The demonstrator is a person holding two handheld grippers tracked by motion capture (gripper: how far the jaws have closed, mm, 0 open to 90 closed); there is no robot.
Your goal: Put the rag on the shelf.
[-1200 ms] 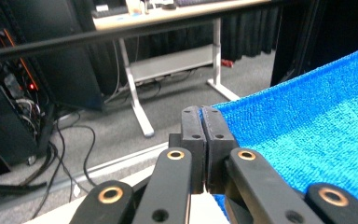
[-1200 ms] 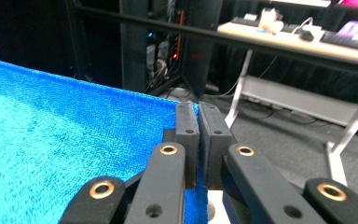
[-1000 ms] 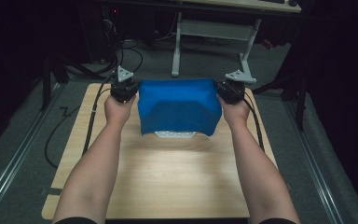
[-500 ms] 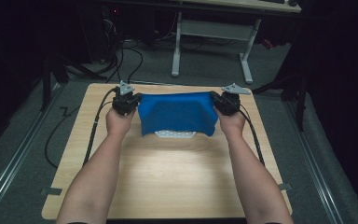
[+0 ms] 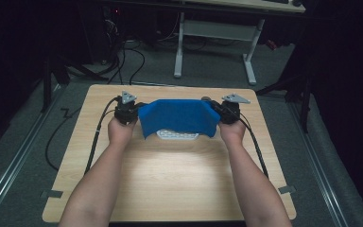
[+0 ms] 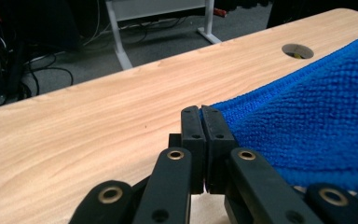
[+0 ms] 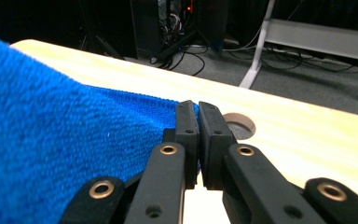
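Both hands have sunk, fingers (image 6: pixel 200 116) pinched shut on the blue cloth's (image 5: pixel 178 116) corners.

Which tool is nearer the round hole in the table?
Right. The right tool grips the blue cloth beside the hole; the left tool holds the cloth's far corner.

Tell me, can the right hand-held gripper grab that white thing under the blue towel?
Probably not now: the right hand-held gripper is shut on the blue towel, which hangs over the white thing.

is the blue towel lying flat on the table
No, the blue towel hangs stretched between the left gripper and right gripper, each shut on a corner.
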